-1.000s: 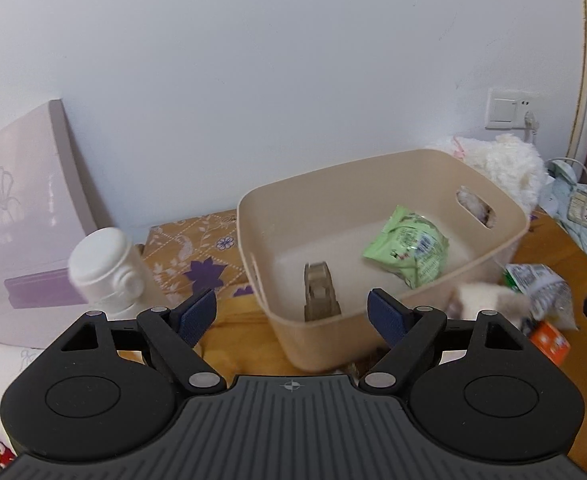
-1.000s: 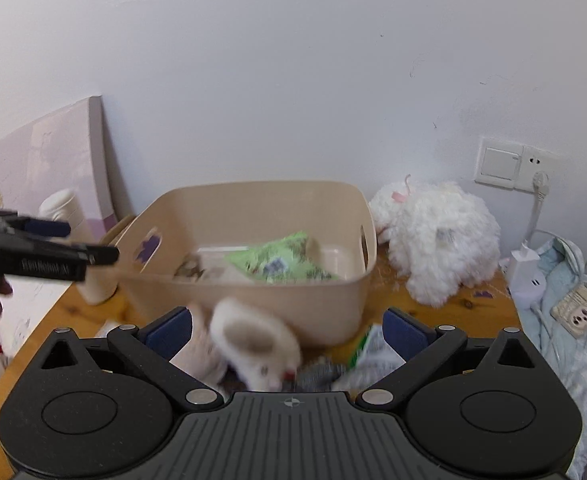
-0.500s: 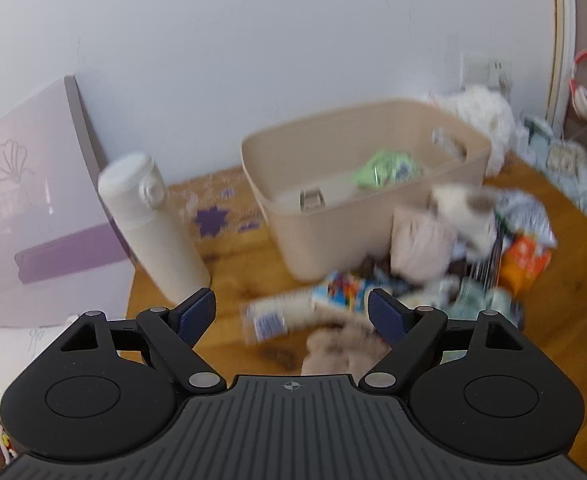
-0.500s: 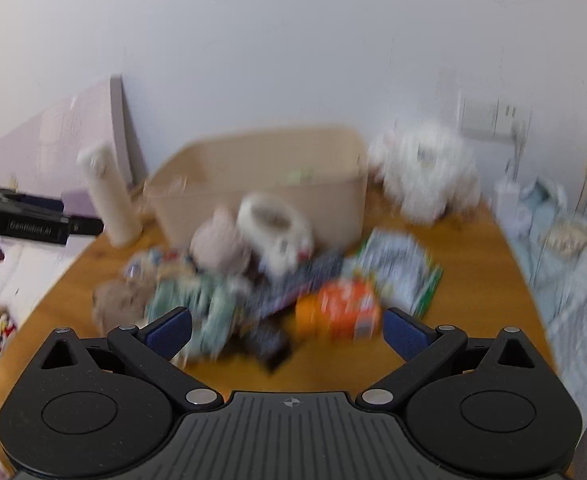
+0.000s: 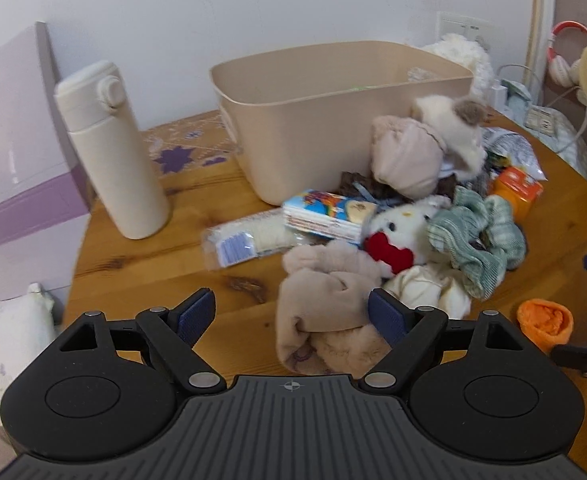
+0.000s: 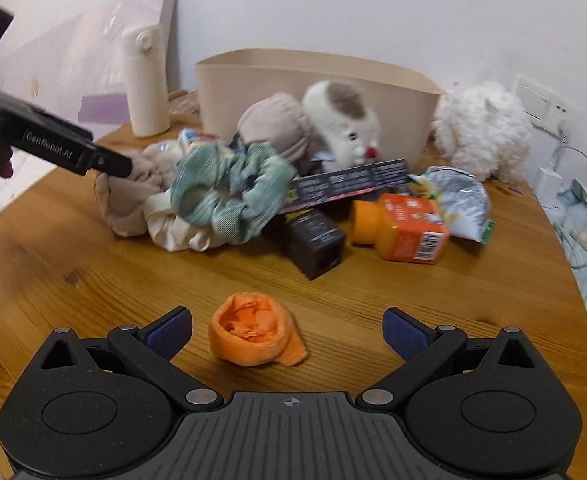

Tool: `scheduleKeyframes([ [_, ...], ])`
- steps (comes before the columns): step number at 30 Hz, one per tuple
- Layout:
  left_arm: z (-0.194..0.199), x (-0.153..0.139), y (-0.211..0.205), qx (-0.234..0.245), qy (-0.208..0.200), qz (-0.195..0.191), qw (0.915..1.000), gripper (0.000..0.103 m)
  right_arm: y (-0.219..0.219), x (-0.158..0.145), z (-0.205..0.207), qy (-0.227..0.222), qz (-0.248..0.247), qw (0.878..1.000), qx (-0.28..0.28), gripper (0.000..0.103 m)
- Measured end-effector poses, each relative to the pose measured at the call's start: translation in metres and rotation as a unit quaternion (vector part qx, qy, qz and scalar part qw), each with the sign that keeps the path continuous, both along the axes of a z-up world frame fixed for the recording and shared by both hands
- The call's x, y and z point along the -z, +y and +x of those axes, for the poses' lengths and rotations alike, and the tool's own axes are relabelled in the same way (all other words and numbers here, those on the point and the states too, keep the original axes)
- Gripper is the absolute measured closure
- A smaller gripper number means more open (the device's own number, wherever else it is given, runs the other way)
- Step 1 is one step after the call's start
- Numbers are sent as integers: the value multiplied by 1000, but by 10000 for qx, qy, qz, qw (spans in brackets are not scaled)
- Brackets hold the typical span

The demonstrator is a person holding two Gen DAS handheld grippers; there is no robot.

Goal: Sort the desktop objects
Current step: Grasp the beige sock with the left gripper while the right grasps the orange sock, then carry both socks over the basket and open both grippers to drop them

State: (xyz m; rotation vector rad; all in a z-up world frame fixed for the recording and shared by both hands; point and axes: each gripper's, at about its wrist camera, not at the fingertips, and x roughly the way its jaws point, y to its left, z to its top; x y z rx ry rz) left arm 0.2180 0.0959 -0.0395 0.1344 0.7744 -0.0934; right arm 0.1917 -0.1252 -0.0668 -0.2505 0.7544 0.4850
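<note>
We hold our left gripper (image 5: 291, 312) wide open and empty above the near end of a beige plush cloth (image 5: 325, 316), whose bundle lies partly between the fingers without touching them. Our right gripper (image 6: 287, 332) is wide open too, and a rolled orange sock (image 6: 255, 336) lies on the table (image 6: 93, 280) between its fingers, apart from both. The sock is bright orange, crumpled into a small open roll, well in front of the heap. Behind it the heap holds a green scrunchie (image 6: 229, 192), a dark box (image 6: 315, 240), an orange bottle (image 6: 405, 228) on its side, a foil packet (image 6: 453, 200) and plush toys. The beige bin (image 5: 333, 120) stands upright behind the heap, and a cream flask (image 5: 113, 152) stands upright to its left.
</note>
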Motion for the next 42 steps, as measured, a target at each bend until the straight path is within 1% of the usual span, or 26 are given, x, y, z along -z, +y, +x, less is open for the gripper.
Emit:
scheduleKeyframes([
  [2,2,5,-3,102,3,-40,9999,17,5,7,3,12,-40,10000,-5,0],
  [5,7,14,-6,128,39,-51,9999,15,9,17,9,114,-39,9999,25,8],
  [8,15,25,-7,161,159,-217,9995,14,6,22,14,194,147,9997,94,10],
  [10,18,31,-8,184,220,-332,9990,14,5,23,16,162,184,9996,143,12],
  [12,21,36,-7,163,294,-456,9984,14,3,24,16,126,235,9995,193,17],
  [14,23,40,-4,195,394,-642,9970,15,2,24,17,92,268,9994,222,21],
  [15,22,42,-2,215,399,-750,9961,23,1,24,16,81,276,9993,219,23],
  [16,21,43,-1,242,414,-863,9951,36,0,24,15,61,288,9993,241,25],
  [17,20,44,1,272,453,-959,9940,41,-2,24,14,45,309,9991,281,33],
  [18,18,44,1,258,444,-979,9939,42,-4,23,13,34,354,9990,282,44],
  [19,16,43,1,261,406,-939,9944,44,-5,23,12,17,350,9989,307,47],
  [21,12,42,-2,312,332,-844,9954,48,-8,21,10,3,351,9989,306,62],
  [22,10,41,-3,325,301,-805,9958,51,-9,21,9,6,340,9990,295,64],
  [24,6,38,-4,323,262,-785,9960,56,-12,20,9,28,352,9990,286,73],
  [26,4,36,-4,320,239,-805,9960,61,-14,20,9,53,362,9989,296,78],
  [30,-2,32,-1,177,172,-791,9966,65,-17,19,6,115,412,9987,290,81],
  [33,-5,29,5,75,146,-838,9963,68,-19,17,4,97,467,9984,309,82],
  [36,-8,25,9,24,113,-838,9964,68,-24,10,3,4,553,9979,349,82],
  [42,-21,14,13,127,-47,-735,9972,68,-34,-14,3,-318,577,9969,434,82],
])
